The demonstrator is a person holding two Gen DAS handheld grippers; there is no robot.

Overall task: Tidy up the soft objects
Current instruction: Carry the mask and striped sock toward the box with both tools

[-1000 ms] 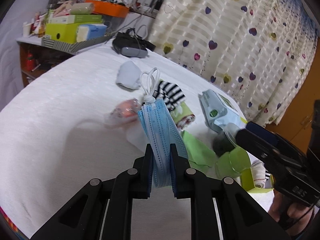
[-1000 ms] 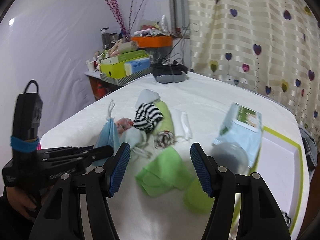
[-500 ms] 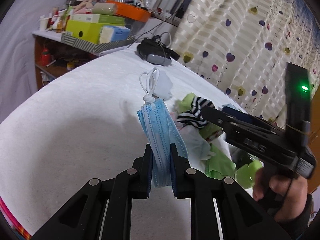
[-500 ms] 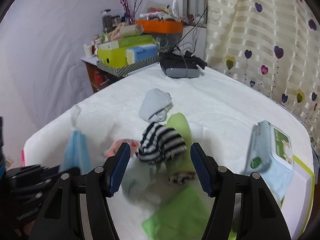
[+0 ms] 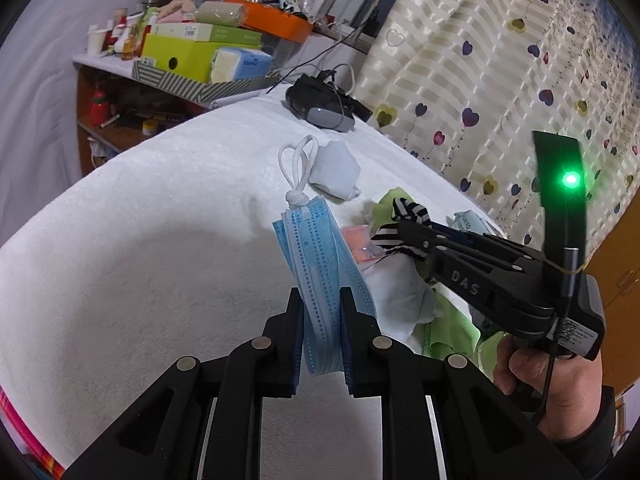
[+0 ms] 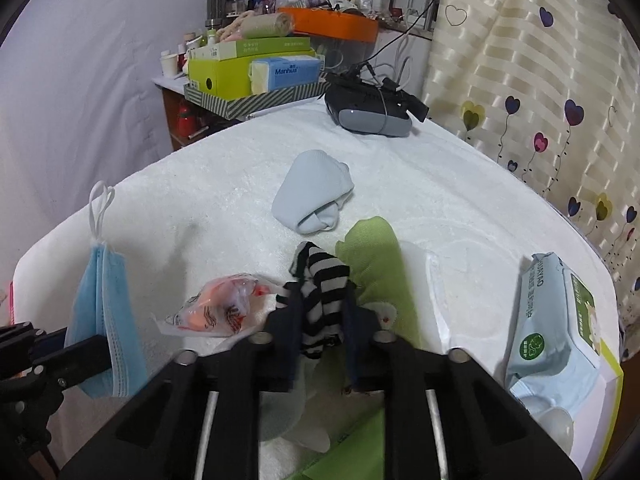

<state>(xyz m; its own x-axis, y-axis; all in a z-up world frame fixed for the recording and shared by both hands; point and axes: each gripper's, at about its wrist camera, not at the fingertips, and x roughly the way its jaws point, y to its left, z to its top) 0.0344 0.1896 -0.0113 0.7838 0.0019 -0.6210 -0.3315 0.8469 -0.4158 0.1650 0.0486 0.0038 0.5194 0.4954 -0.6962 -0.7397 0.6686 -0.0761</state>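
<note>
My left gripper (image 5: 320,312) is shut on a folded blue face mask (image 5: 316,264) whose white ear loops (image 5: 298,160) stick up; the same mask (image 6: 106,320) hangs at the left of the right wrist view. My right gripper (image 6: 322,316) is shut on a black-and-white striped sock (image 6: 322,292) in the pile on the white bed cover (image 6: 200,184). Seen from the left wrist, the right gripper (image 5: 404,230) reaches in from the right, held by a hand (image 5: 536,376). A green cloth (image 6: 380,260) lies beside the sock, a pale blue sock (image 6: 312,192) farther back.
An orange plastic packet (image 6: 216,312) lies left of the striped sock. A wet-wipes pack (image 6: 556,320) sits at the right edge. A dark headset (image 6: 372,108) rests at the far end. A cluttered shelf with a green box (image 6: 224,72) stands behind. Heart-patterned curtain (image 6: 540,80) hangs on the right.
My right gripper moved forward and down over the pile and shut on the striped sock. The left gripper with the mask shifted left, away from the pile.
</note>
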